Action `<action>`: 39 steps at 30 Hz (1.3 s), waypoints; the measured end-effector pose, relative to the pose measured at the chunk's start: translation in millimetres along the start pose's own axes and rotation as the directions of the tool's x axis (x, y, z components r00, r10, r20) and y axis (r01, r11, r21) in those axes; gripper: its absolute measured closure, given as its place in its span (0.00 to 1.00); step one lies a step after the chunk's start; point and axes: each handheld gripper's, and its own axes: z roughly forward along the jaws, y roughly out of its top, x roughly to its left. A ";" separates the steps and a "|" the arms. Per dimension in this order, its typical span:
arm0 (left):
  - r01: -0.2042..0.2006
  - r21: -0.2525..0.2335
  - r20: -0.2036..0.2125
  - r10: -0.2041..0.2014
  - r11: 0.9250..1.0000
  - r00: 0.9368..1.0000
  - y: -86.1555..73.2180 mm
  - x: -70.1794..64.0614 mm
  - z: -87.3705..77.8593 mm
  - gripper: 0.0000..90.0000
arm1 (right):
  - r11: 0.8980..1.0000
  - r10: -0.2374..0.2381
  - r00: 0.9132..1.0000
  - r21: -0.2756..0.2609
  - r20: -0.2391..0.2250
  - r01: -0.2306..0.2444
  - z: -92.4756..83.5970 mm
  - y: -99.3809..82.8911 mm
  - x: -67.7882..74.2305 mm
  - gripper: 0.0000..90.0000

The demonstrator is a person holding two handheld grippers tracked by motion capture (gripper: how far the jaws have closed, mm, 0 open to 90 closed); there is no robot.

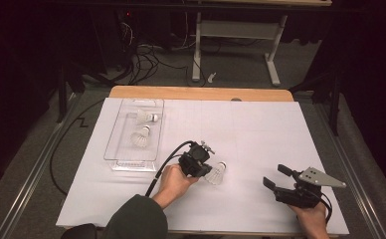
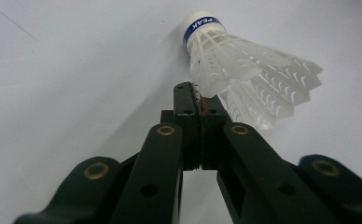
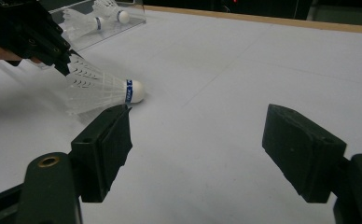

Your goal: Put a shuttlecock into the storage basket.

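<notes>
At the left of the table (image 1: 260,129) a clear tray (image 1: 112,149) holds two shuttlecocks (image 1: 141,135), well apart from both hands. Near the middle, the left gripper (image 1: 204,169) has its jaws pressed together on the feather edge of a third shuttlecock (image 2: 244,65), which lies on its side on the white surface. At the right, the right gripper (image 1: 275,177) rests with jaws wide apart, nothing between them.

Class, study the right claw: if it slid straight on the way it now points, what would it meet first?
Probably bare white table sheet: the right claw is open, and the shuttlecock held by the left claw lies left of its line, though depth is unclear.
</notes>
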 end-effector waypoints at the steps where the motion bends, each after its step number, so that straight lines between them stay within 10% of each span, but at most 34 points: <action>1: -0.002 0.000 -0.001 0.002 1.000 1.000 0.0 0.0 -0.7 0.99 | 1.000 0.000 1.000 0.000 0.000 0.000 0.0 0.0 0.0 0.27; 39: -0.021 -0.041 0.031 0.022 0.999 0.999 1.9 -0.1 -18.7 0.99 | 1.000 -0.001 1.000 -0.005 0.000 0.001 -0.6 0.2 0.2 0.27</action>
